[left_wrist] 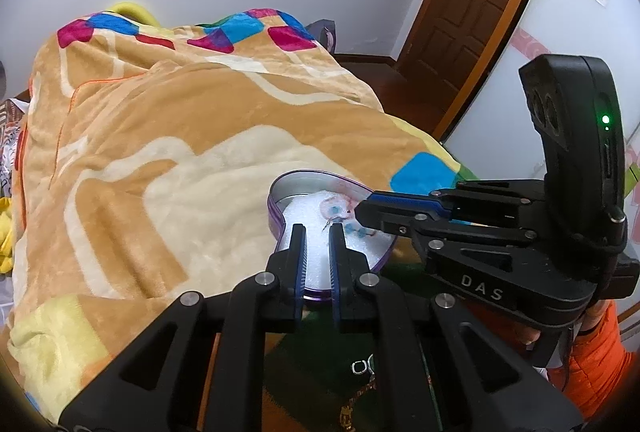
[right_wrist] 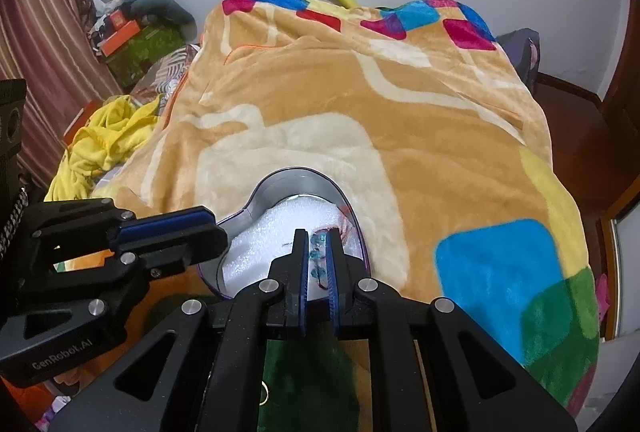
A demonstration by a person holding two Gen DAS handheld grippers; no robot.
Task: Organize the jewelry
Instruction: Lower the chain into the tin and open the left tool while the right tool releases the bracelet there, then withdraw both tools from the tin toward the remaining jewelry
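Because the jewelry here is a small piece of blue beads [right_wrist: 318, 257] on thin wire or cord, it will likely handle as very light, limp and easy to snag or bend, so a grip on a bead or a firm loop looks safer than one on the fine wire. It lies on the white foam pad [left_wrist: 304, 212] inside a heart-shaped tin [left_wrist: 280, 188] that sits on the near edge of the bed's fleece blanket [left_wrist: 160, 136]. The tin itself seems thin metal, light and slippery, liable to slide on the plush if nudged.

The right gripper [right_wrist: 318, 238] reaches over the tin with its fingers a narrow gap apart, the beads showing between them; whether the pads actually pinch the piece or merely straddle it cannot be told. From the left wrist view its tip [left_wrist: 362, 210] covers part of the beads. The left gripper [left_wrist: 318, 232] hovers over the tin's near side, fingers slightly spread and holding nothing visible.

The piece's clasp and full shape are hidden by the fingers, and its reddish outline is too blurred to identify. Below the left gripper, a gold chain [left_wrist: 352, 400] and a small pale ring-like item [left_wrist: 362, 366] on dark green cloth [left_wrist: 312, 360] are cut off.
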